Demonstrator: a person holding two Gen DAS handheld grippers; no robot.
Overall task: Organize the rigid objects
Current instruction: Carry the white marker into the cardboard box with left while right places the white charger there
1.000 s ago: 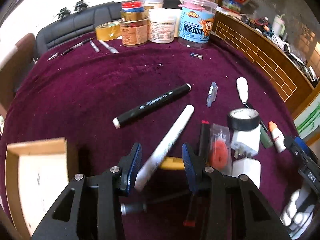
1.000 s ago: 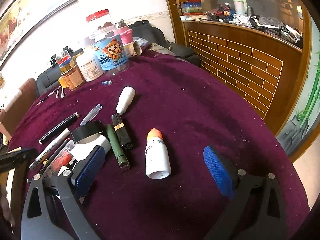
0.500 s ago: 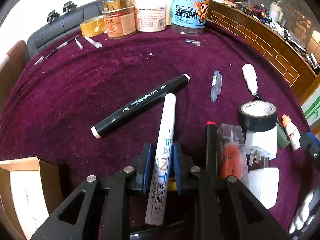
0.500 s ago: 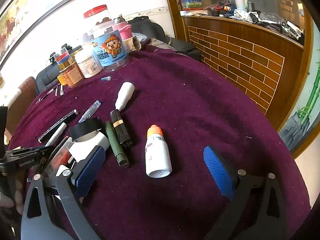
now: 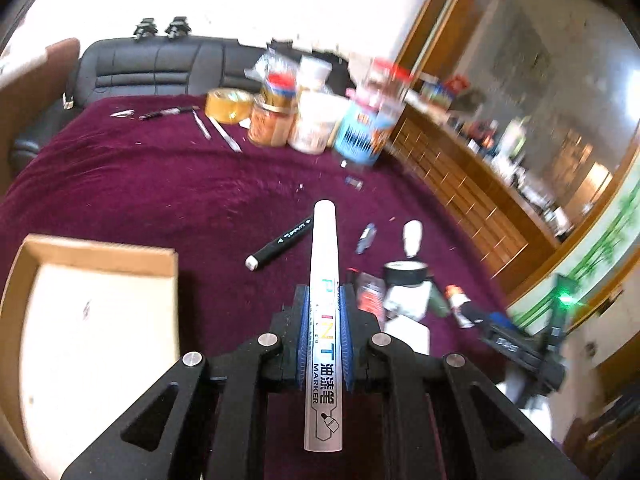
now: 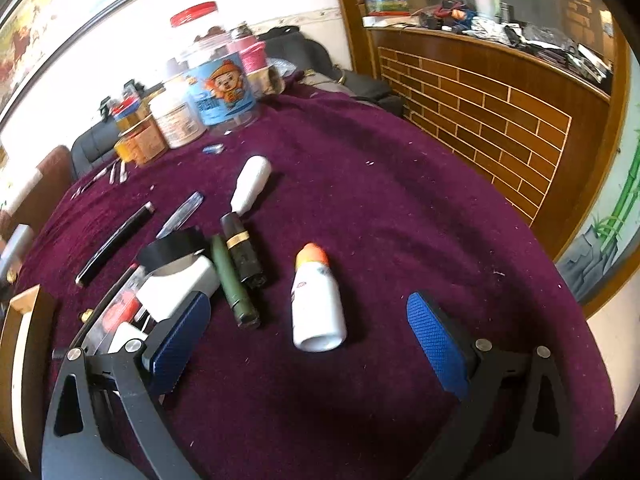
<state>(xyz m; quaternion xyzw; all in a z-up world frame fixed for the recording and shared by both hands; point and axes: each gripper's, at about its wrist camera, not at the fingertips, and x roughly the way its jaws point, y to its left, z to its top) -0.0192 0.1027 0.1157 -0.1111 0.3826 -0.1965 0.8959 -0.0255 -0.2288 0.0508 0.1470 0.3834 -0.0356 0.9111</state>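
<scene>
Sorting looks barely begun: left claw (image 5: 324,336) clenched on the white paint marker (image 5: 324,280), cardboard box (image 5: 96,256) apparently empty, right claw (image 6: 308,344) spread wide over clutter

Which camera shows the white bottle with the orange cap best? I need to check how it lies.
The right wrist view: the white bottle lies on its side between the open fingers, cap pointing away. The left wrist view shows only a small blurred part beside the clutter.
</scene>
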